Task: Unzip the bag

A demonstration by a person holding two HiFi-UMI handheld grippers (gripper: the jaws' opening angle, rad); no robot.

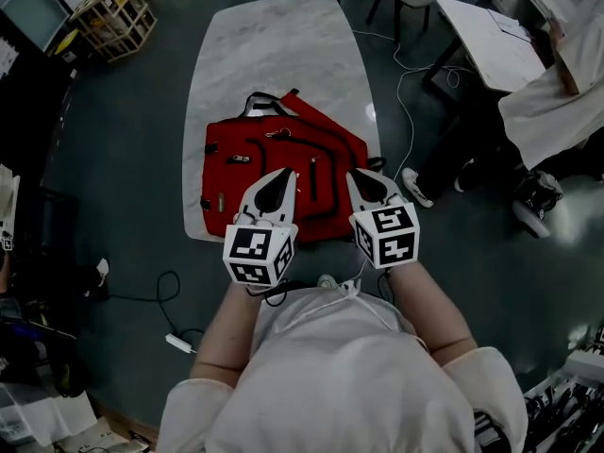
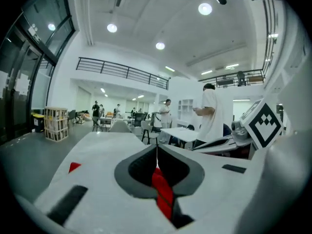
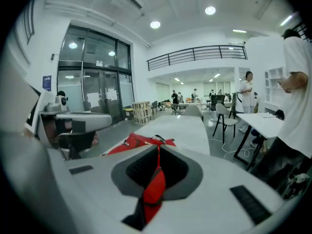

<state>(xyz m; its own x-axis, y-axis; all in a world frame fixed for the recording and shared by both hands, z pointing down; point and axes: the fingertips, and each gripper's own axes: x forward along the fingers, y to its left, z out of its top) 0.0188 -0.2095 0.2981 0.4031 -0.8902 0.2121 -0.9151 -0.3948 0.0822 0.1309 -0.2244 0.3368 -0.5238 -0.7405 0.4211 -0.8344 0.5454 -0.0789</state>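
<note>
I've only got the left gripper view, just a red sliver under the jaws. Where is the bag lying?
Observer: The red bag lies flat on the marble table; the left gripper is over its near half.
Operator: And the other one?
Observer: The right gripper is beside it over the same half, jaws together at the tips.
Operator: Any zip pull?
Observer: A metal pull lies on the bag's far half, beyond both grippers.

Red bag (image 1: pixel 247 163), soft backpack type, lies flat on the near end of the table (image 1: pixel 274 45), turned slightly askew. Grey-black carry handle (image 1: pixel 267 104) at the far edge. Black zipper lines curve across the top face, small black tabs on the left side. Zip state unreadable.
</note>
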